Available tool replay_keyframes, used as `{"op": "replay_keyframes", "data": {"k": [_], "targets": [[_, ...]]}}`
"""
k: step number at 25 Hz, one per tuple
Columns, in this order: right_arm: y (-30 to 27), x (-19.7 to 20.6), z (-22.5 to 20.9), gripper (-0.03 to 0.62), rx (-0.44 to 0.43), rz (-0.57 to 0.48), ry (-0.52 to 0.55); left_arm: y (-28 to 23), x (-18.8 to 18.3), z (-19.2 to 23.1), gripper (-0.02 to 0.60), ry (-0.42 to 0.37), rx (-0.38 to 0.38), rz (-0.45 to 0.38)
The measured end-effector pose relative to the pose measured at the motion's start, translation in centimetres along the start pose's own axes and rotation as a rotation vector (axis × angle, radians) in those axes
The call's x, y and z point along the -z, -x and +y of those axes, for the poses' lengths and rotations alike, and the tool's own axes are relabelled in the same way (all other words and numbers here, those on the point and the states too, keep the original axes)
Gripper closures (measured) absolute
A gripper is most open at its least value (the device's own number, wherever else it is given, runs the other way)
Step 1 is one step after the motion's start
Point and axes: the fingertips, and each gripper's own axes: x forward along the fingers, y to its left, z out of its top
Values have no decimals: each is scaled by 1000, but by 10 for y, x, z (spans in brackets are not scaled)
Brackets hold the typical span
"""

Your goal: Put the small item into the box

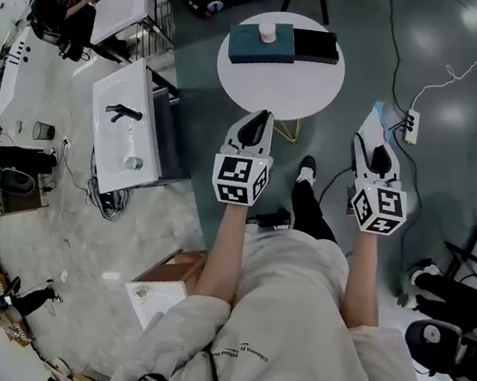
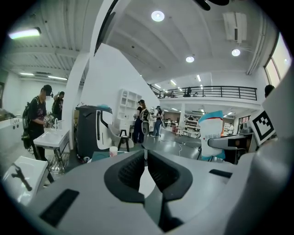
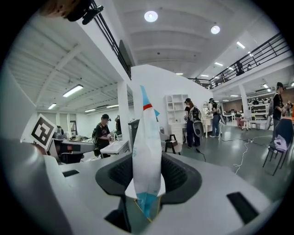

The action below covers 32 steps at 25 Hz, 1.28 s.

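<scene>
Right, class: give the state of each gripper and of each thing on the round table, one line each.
Left gripper: shut, empty.
Right gripper: shut on white and blue packet, held upright.
Teal box: on round white table, carrying a small white item.
Black box: lying flat beside the teal box.

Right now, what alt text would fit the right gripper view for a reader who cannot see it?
The right tongs grip a white packet with blue and red print, standing upright between them. Behind is a big bright hall: a person in a dark cap stands at a white sink on the left, others near white shelves.
</scene>
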Motion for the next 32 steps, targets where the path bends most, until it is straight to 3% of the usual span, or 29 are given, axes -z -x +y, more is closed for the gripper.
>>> {"op": "replay_keyframes", "data": {"k": [11,19,32], "targets": [[-103,-30,-35,407,-51,-11,-28,-88,-37,31,558,-84,-20,36],[-154,-70,-89,407,-49,-44,-44,-156,-69,23,558,-125,-3,58],[-235,-87,-119,407,-137,-2,-48,-213,-82,51,558,-91,-92,90]]}}
